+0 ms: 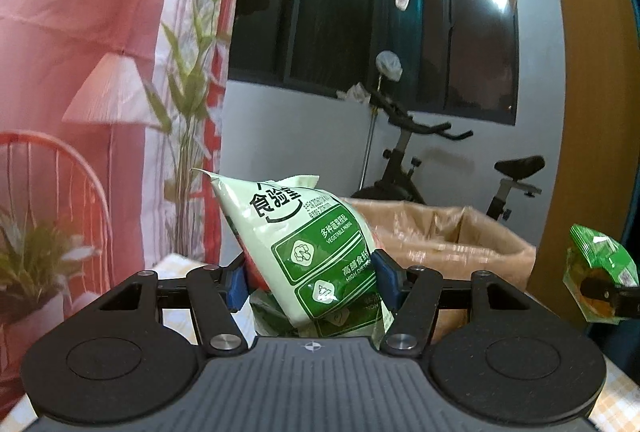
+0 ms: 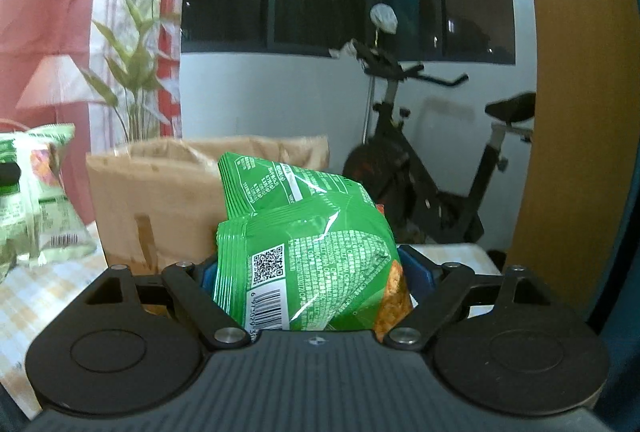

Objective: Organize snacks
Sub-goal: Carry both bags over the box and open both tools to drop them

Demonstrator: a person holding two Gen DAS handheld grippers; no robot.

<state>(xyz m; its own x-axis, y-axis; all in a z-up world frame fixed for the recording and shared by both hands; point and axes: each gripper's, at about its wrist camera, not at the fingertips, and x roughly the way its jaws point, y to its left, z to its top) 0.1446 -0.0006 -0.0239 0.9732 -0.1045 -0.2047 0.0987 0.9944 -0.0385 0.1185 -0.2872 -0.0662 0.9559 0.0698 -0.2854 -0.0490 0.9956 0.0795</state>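
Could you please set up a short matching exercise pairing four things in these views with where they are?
Things:
1. pale green bag
2. bright green bag
3. cardboard box
4. exercise bike

Places:
A. by the wall under the window
B. in the right gripper
C. on the checked tablecloth, behind the bags
D. in the left gripper

Pairs: 1-D, 2-B, 3-C, 4-A

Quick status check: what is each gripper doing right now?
Left gripper: shut on the pale green snack bag.
Right gripper: shut on the bright green snack bag.
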